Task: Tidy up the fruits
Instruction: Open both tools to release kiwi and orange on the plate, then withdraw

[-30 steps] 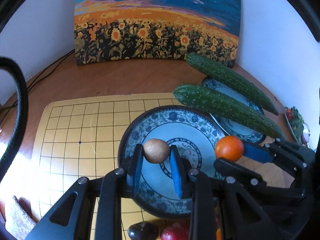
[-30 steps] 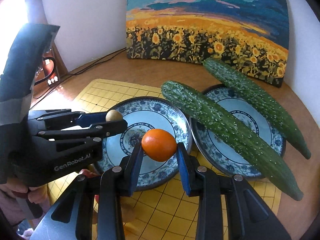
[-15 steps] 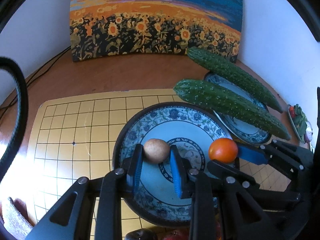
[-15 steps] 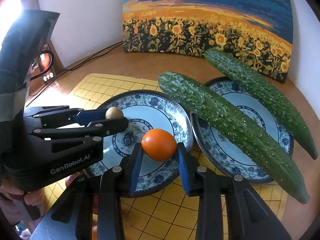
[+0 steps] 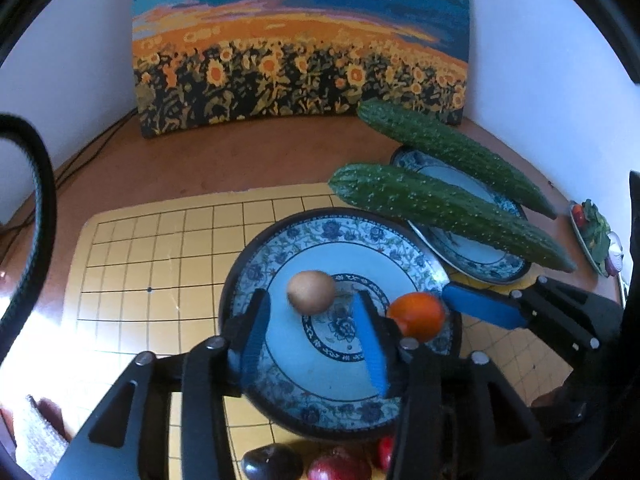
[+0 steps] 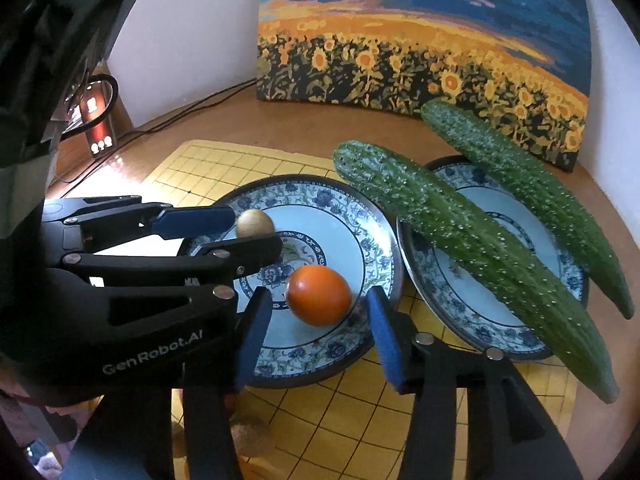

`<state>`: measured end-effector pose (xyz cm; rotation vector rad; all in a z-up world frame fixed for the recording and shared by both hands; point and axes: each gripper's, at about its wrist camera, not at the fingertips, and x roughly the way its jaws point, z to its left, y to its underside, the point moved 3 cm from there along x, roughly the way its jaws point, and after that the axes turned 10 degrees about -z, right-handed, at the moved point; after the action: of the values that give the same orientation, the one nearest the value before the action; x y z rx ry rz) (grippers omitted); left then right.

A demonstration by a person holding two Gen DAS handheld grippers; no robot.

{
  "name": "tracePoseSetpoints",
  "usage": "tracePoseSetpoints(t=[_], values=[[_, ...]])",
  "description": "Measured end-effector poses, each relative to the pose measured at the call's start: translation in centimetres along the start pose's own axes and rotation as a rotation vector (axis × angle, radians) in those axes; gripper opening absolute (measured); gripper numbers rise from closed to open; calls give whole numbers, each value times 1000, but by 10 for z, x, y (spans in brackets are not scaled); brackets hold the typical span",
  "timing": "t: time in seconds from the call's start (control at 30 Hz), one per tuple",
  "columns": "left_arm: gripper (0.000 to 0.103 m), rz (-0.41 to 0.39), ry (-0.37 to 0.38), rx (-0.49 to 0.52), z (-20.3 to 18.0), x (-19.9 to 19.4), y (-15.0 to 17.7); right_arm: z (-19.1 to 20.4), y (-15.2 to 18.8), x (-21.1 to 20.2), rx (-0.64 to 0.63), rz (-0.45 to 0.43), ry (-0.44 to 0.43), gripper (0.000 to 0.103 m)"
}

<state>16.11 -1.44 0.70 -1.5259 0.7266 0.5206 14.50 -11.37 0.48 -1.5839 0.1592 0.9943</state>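
Now both tools opening: left tool (image 5: 310,322) off kiwi (image 5: 311,292), right tool (image 6: 318,326) off orange (image 6: 319,295) (over plate (image 6: 360,216)).

Black claw (image 6: 316,344), blue pads (image 6: 252,336), silver screws; "GenRobot.AI" lettering.

Your left gripper's near finger (image 6: 224,258) covers the lower part of the small brown fruit (image 6: 255,223) in the right wrist view. In the left wrist view that fruit (image 5: 311,292) is motion-blurred. At the near edge, the dark plum (image 5: 272,463) and red fruits (image 5: 338,468) are cut off. You can't make out the small dish (image 5: 596,232) at far right.
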Motion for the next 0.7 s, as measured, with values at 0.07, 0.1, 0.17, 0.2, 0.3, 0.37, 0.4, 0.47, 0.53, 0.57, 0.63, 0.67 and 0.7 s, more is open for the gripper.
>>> tracePoseSetpoints(t=[0.07,0.1,0.17,0.2,0.3,0.37,0.4,0.47,0.53,0.57,0.63,0.67,0.7], values=[[48,-5,0,-5,1,-5,0,1,-1,-7,0,-10,4,52],[48,-7,2,-11,2,-9,1,2,-2,-11,0,-14,8,53],[48,-9,6,-23,4,-14,2,4,-3,-18,-1,-18,10,53],[48,-11,7,-30,5,-19,3,5,-3,-23,1,-22,9,53],[48,-13,-1,-32,8,-29,6,9,-3,-33,14,-29,7,53],[48,-15,-4,-34,10,-35,8,11,-1,-39,24,-30,7,53],[48,-15,-1,-37,11,-39,10,13,1,-42,31,-28,6,53],[48,-15,4,-39,13,-45,12,16,4,-47,41,-23,7,53],[48,-23,0,-35,16,-53,15,19,8,-53,51,-26,11,53],[49,-25,-4,-32,17,-56,17,20,9,-56,56,-27,13,53],[50,-32,-10,-29,20,-63,21,22,13,-62,68,-34,12,53],[50,-32,-15,-29,21,-65,23,23,15,-64,75,-34,13,53],[50,-33,-20,-29,22,-67,25,24,17,-66,82,-34,16,53]])
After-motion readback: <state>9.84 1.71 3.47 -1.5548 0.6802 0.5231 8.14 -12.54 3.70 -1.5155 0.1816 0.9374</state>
